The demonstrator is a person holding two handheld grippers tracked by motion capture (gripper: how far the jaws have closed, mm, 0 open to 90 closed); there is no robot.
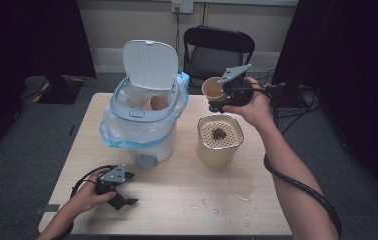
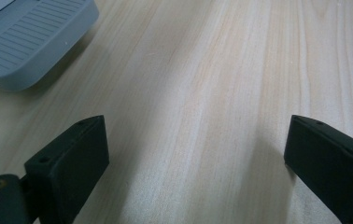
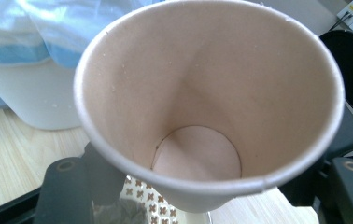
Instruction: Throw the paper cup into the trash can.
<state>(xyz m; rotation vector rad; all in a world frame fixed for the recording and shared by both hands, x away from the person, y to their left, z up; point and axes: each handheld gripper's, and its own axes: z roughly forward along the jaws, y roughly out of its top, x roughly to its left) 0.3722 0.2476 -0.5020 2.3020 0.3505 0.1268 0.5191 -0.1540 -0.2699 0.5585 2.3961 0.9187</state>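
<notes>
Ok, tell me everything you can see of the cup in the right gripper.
The cup is plain tan paper with a rolled rim, tapered to a round flat base. Inside it looks empty and dry, bar a few specks near the rim. The right gripper clamps it by the wall, one jaw on each side, holding it tipped on its side in the air above the strainer pot, mouth towards the bin.

A plain office or lab room: grey carpet, black chair (image 1: 219,50) at twelve o'clock, wall socket (image 1: 182,6) above it, dark curtains at either side.
</notes>
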